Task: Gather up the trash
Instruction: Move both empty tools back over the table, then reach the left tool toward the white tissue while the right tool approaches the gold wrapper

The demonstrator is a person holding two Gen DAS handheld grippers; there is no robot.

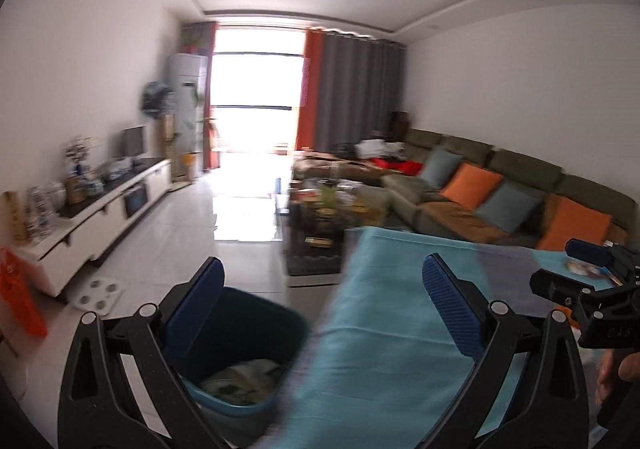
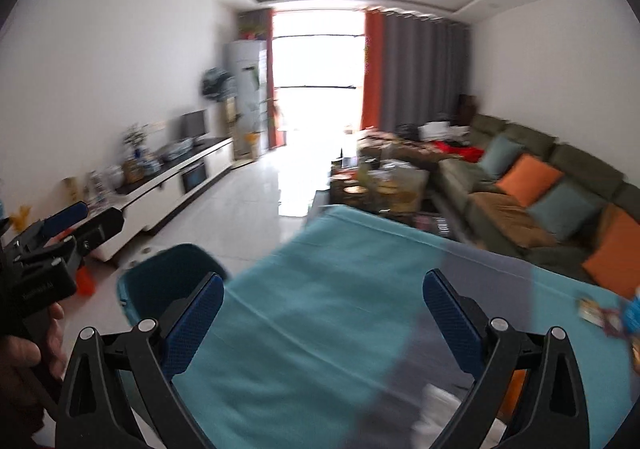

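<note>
A dark teal trash bin (image 1: 240, 333) stands on the floor at the left edge of a table with a teal cloth (image 1: 380, 313); crumpled pale paper (image 1: 244, 379) lies inside it. My left gripper (image 1: 320, 285) is open and empty, above the bin and the table's edge. My right gripper (image 2: 322, 299) is open and empty over the cloth (image 2: 320, 289). The bin shows at the left in the right wrist view (image 2: 160, 277). Colourful wrappers (image 2: 604, 313) lie on the cloth at the far right; they also show blurred in the left wrist view (image 1: 588, 269).
A glass coffee table (image 1: 324, 217) with clutter stands beyond the table. A green sofa (image 1: 500, 189) with orange and blue cushions runs along the right. A white TV cabinet (image 1: 108, 209) lines the left wall. A white scale (image 1: 98, 295) and an orange bag (image 1: 20, 301) are on the floor at left.
</note>
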